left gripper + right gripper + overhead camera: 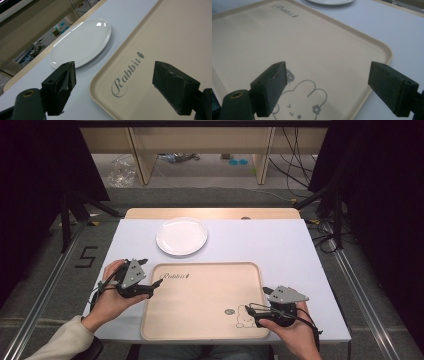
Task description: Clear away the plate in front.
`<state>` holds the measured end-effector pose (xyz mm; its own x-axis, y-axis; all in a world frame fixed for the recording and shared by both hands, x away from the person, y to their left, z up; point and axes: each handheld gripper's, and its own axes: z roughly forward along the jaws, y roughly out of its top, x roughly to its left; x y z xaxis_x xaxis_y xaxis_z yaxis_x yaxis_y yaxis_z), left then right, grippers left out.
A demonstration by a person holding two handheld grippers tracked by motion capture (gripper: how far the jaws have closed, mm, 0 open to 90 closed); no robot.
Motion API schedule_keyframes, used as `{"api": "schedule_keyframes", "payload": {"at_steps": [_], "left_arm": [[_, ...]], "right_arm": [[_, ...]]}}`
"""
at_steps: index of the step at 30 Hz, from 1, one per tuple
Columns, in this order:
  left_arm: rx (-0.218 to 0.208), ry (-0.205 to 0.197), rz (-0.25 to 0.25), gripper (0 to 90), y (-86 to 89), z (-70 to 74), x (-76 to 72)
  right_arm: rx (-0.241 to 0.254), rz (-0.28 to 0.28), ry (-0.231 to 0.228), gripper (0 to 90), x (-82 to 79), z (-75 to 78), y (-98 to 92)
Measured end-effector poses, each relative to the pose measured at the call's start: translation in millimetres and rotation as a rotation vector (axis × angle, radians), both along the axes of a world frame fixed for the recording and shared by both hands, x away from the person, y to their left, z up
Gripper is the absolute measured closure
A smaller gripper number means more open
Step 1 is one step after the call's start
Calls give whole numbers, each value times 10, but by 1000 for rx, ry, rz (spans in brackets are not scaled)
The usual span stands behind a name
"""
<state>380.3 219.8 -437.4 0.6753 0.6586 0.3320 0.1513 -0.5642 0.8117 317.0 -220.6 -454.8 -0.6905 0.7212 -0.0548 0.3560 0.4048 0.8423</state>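
Pale blue tabletop carried everything. Left tongs gaped wide and empty at the tray's far-left corner, near its "Rabbit" lettering; right tongs also stood wide and empty over the near-right corner with the rabbit drawing. The beige tray lay flat, shallow-rimmed and bare, with a white plate just beyond it. To lift it well, each should pinch the rim squarely and rise together, level.

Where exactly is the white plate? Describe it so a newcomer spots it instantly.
Start at the pale table. Nearest the person lies a wide beige tray with a rabbit drawing. Just beyond its far left corner sits the plate: round, glossy white, bare, apart from the tray.
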Motion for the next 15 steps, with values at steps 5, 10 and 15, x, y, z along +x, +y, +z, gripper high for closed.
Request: {"api": "schedule_keyframes", "payload": {"at_steps": [5, 10, 15], "left_arm": [[55, 18, 24, 206, -35, 10, 84], [138, 17, 19, 218, -77, 7, 142], [230, -2, 38, 215, -144, 13, 250]], "right_arm": [[1, -4, 3, 165, 4, -1, -2], [-3, -2, -3, 166, 1, 1, 11], [1, -5, 2, 166, 1, -2, 11]]}}
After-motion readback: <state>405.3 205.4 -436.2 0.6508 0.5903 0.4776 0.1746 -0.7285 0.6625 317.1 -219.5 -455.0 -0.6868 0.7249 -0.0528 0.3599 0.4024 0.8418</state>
